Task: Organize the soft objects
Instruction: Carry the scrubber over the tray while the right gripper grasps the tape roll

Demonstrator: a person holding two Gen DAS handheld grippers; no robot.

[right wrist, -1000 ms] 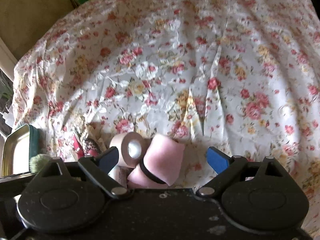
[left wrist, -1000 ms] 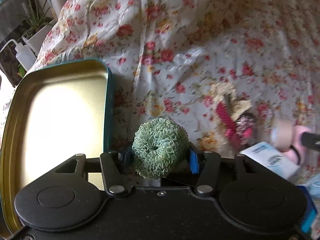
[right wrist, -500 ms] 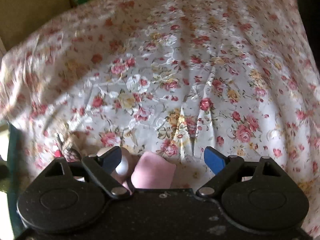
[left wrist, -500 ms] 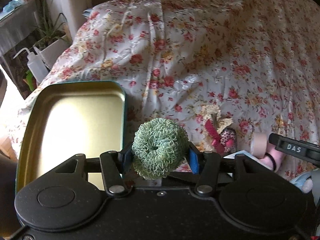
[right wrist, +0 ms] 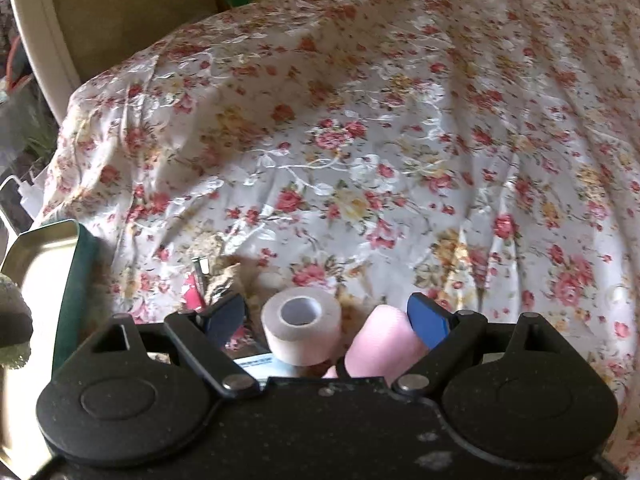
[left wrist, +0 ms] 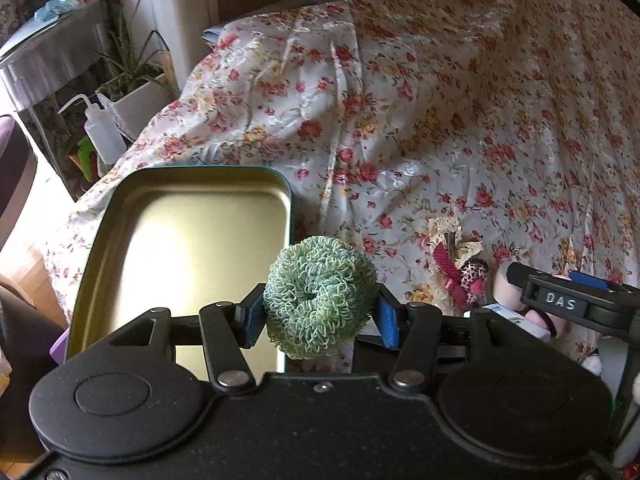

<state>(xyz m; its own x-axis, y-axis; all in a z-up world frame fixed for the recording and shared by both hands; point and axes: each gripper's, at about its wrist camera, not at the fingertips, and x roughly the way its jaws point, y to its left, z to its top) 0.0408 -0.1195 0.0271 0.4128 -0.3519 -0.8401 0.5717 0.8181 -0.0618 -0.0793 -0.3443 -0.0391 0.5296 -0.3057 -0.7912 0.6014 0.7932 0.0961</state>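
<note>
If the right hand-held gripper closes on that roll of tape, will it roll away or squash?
The roll of tape stands on its flat end, hole up, so it probably won't roll unless tipped. Its thick wound wall looks firm, likely light. The pink foam piece beside it may get nudged.

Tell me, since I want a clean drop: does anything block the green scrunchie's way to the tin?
Nothing visible does. The left tool grips the green scrunchie just beside the tin, whose gold floor shows nothing in it, and the gap between them is open air.
</note>
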